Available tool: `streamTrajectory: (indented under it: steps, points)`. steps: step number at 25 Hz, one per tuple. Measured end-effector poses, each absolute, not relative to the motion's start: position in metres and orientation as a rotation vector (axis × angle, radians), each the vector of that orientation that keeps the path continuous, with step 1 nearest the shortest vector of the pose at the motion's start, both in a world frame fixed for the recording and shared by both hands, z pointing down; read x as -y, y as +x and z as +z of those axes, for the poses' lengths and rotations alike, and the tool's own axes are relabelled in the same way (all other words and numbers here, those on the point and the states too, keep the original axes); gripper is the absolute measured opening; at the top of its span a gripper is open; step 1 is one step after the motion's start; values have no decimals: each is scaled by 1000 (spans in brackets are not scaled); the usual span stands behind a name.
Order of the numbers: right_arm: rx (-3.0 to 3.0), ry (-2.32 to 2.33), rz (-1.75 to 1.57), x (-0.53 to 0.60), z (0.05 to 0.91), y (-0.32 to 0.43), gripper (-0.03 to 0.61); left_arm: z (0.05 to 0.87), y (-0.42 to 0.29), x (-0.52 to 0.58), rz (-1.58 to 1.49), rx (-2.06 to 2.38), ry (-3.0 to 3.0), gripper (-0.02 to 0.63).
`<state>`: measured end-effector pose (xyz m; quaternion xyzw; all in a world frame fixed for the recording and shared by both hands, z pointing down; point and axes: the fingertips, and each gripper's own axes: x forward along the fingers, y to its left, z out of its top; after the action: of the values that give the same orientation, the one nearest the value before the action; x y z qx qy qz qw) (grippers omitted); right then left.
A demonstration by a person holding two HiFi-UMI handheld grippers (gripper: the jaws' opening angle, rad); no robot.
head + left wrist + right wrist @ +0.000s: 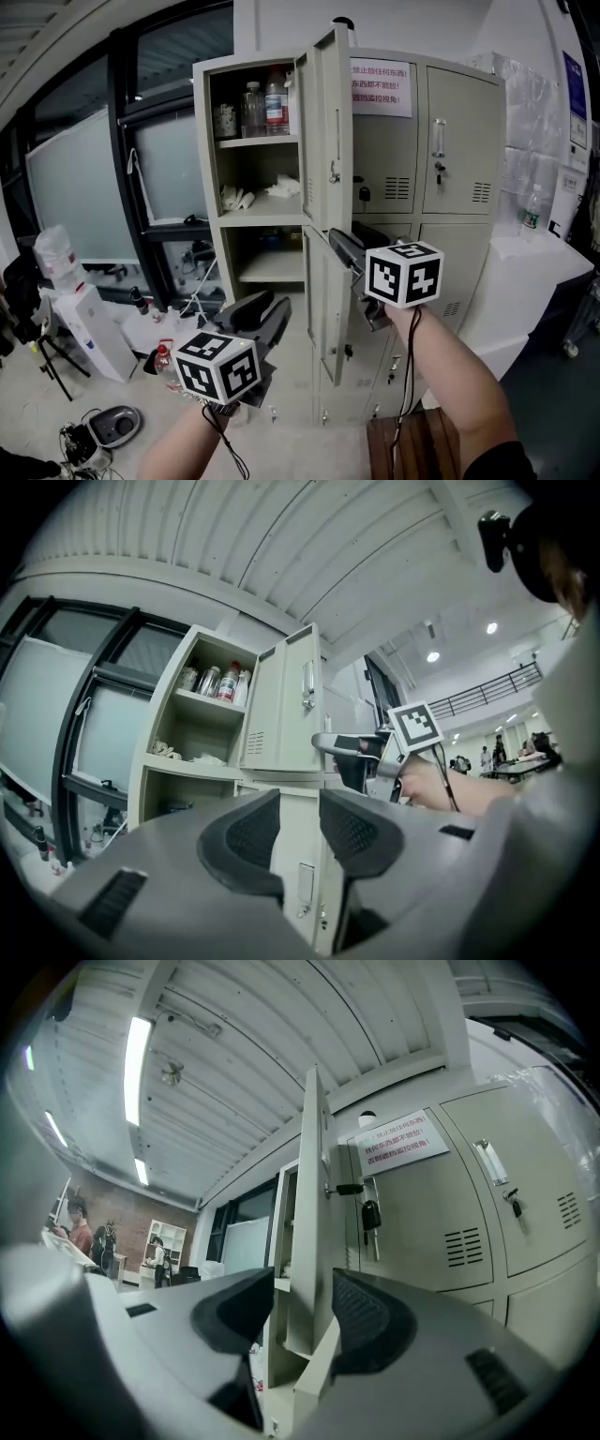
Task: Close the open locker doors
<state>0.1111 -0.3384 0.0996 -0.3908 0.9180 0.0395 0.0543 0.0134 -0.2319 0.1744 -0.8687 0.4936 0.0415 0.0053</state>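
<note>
Closest: L gripper [267,314], low on a straight forearm, held level, fingers spread, nothing btwn them. R gripper [343,246] sits higher, arm reaching out to where the two open doors meet. Its fingers are spread too, w/ a door edge showing in the gap, not squeezed. Locker [450,141] ahead: upper door [323,131] & lower door [323,309] both swung out. Bottles [262,105] on top shelf, key [364,192] in a shut door.
</note>
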Motion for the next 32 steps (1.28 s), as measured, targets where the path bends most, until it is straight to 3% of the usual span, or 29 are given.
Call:
streamTrajectory:
  steps: [9,13,32]
  points:
    - [-2766,-1242,117,347,95,99,184,176,-1,241,153,-1513,-2747,130]
    - [-2765,-1239,122,346,94,93,132,178,-4,245,154,-1519,-2751,130]
    - [-2651,-1294,291,333,90,2,182,185,-65,290,189,-1563,-2743,130]
